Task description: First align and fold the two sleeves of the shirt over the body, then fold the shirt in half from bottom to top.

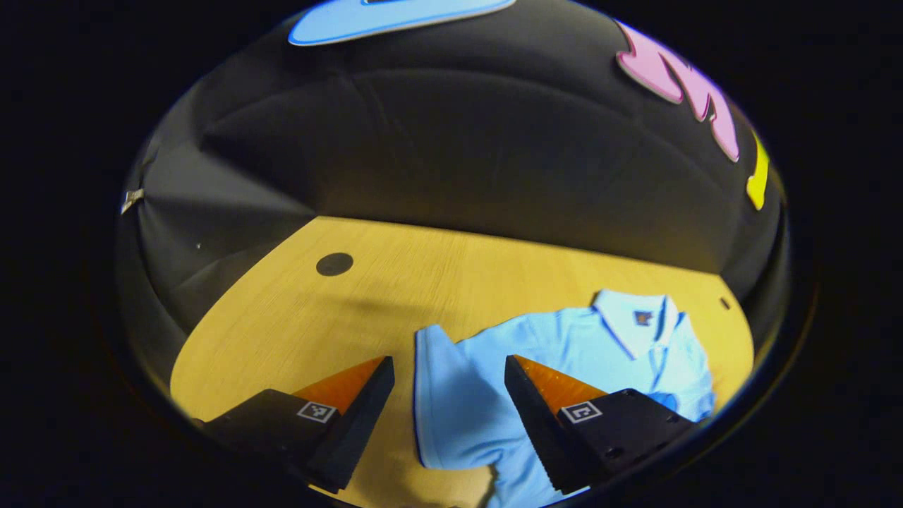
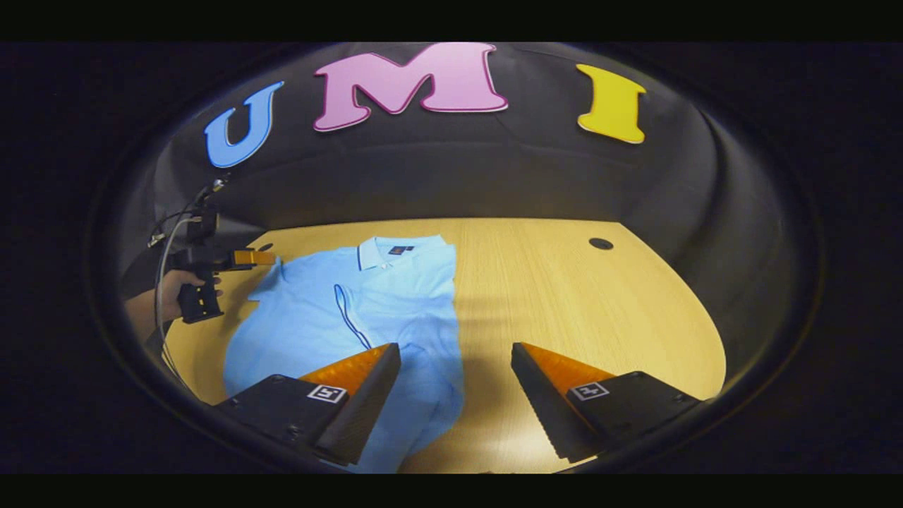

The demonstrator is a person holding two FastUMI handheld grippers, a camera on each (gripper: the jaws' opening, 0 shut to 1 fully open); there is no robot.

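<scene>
Counter right of the polo shirt is bare wood, open all the way to the far edge; the one mark there is a flat dark round spot near the far right corner. In the left gripper view, bare wood also runs left of the shirt, with another flat dark spot near the back. Black cloth wall closes the far side and wraps both ends. Left hand-held gripper, held by a hand, hangs over the shirt's far-left shoulder, blocking that corner. Right hand-held gripper jaws spread wide, straddling the shirt's right edge.
</scene>
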